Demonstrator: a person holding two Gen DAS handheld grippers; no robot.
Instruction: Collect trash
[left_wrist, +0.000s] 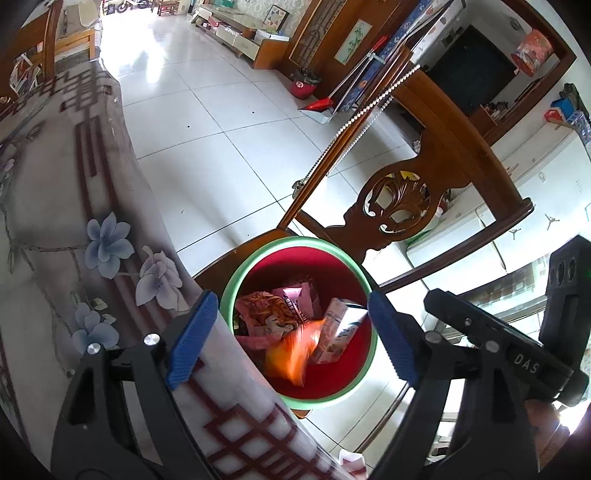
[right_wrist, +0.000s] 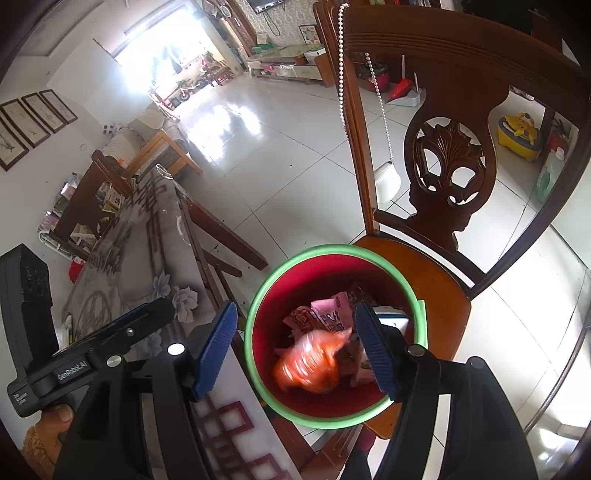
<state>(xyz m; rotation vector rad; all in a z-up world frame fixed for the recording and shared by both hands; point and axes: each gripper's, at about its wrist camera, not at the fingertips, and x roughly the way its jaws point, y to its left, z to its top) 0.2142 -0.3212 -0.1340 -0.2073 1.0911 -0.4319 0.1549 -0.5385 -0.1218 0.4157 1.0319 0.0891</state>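
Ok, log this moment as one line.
left claw: open, empty | right claw: open, empty | orange wrapper: blurred, in red bin | bin: on wooden chair

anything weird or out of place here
The green-rimmed red plastic bin stands on the wooden chair seat, not the floor. A motion-blurred orange plastic wrapper sits over the trash inside; nothing is visibly spilled.

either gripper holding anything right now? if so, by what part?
Nothing held. Left gripper and right gripper are both open above the bin; the blurred orange wrapper touches neither.
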